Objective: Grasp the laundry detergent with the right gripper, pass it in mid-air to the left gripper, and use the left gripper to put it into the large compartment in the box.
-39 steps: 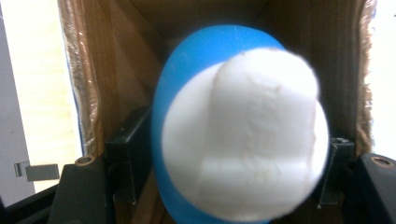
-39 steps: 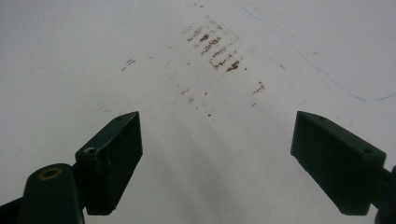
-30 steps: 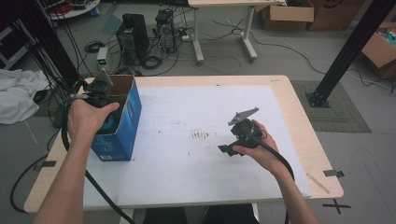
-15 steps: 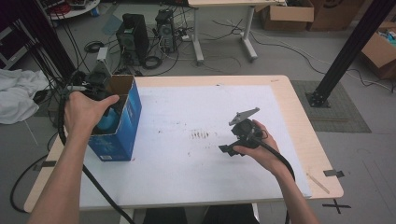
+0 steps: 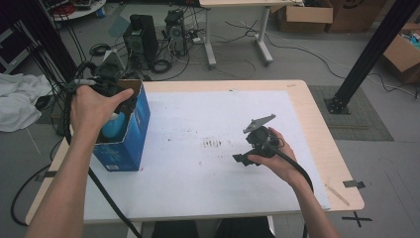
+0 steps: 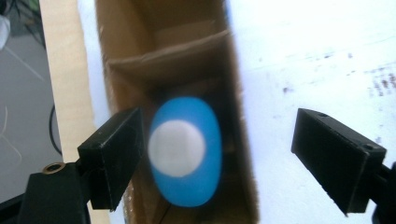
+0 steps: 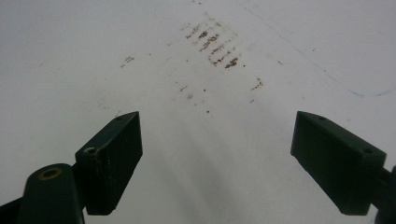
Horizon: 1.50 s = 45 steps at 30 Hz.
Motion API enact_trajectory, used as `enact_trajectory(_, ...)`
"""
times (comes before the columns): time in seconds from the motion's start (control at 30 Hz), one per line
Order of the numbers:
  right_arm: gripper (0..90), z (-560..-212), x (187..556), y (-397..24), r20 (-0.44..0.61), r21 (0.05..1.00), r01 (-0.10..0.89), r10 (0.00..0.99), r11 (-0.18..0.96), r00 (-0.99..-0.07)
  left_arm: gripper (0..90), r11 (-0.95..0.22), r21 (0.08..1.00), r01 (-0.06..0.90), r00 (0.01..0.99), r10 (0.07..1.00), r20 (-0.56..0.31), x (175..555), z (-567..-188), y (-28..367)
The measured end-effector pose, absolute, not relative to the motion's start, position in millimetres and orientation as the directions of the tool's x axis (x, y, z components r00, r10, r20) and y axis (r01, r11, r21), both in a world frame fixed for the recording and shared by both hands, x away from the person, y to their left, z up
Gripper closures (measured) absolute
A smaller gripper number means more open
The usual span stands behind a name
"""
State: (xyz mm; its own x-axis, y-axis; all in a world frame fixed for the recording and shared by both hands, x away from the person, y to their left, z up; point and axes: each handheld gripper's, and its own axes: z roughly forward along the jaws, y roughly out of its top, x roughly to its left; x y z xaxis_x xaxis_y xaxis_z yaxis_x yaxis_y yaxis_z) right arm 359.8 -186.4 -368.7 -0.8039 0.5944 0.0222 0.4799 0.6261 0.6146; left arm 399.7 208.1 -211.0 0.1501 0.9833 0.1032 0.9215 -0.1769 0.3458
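Now blue bottle w/ white cap point(image 6: 185, 151) is left upright in open blue cardboard box point(image 5: 130, 144); left claw point(image 6: 233, 154) just opened wide, nothing held; right claw point(image 7: 233, 158) is kept open, empty, over white tabletop point(image 5: 208, 198).

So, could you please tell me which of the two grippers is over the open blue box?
The left gripper, jaws wide above the blue bottle in the blue box; the right gripper hangs open over the white sheet.

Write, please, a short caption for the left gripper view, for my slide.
Left gripper, fingers just opened, above a blue bottle with a white cap standing inside the open cardboard box.
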Motion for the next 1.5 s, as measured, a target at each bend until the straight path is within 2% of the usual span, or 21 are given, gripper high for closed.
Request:
enact_trajectory(0.3,16.4,-364,361,-191,0.010,0.610,0.483,0.603,0.628,-0.798,17.9,-0.313,0.357,0.880,0.292,0.950,0.114,402,-193,177)
enact_trajectory(0.37,16.4,-361,361,-194,0.005,0.609,0.484,0.607,0.628,-0.794,17.8,-0.359,0.357,0.863,0.342,0.933,0.111,402,-191,170)
enact_trajectory(0.4,16.4,-360,361,-194,0.005,0.607,0.487,0.610,0.628,-0.792,17.8,-0.415,0.348,0.841,0.405,0.908,0.103,402,-190,162)
enact_trajectory(0.47,16.4,-359,361,-195,0.004,0.606,0.488,0.611,0.629,-0.792,17.8,-0.443,0.343,0.829,0.436,0.894,0.102,402,-189,158)
enact_trajectory(0.5,16.5,-358,361,-197,0.001,0.603,0.491,0.615,0.629,-0.789,17.7,-0.497,0.326,0.804,0.495,0.864,0.097,401,-191,150)
enact_trajectory(0.53,16.5,-358,361,-197,0.001,0.603,0.491,0.615,0.629,-0.789,17.7,-0.497,0.326,0.804,0.495,0.864,0.097,401,-191,150)
enact_trajectory(0.67,16.4,-355,361,-198,-0.007,0.593,0.493,0.616,0.637,-0.787,17.7,-0.606,0.306,0.734,0.610,0.787,0.096,398,-197,130)
enact_trajectory(1.13,16.5,-340,360,-199,-0.032,0.580,0.494,0.624,0.648,-0.781,17.7,-0.782,0.254,0.569,0.799,0.599,0.051,388,-215,104)
enact_trajectory(1.3,16.6,-331,362,-200,-0.041,0.575,0.490,0.621,0.655,-0.783,17.6,-0.825,0.238,0.513,0.842,0.538,0.050,383,-226,97)
enact_trajectory(1.5,16.6,-322,366,-204,-0.049,0.572,0.489,0.623,0.658,-0.781,17.6,-0.847,0.198,0.493,0.859,0.511,0.047,383,-244,88)
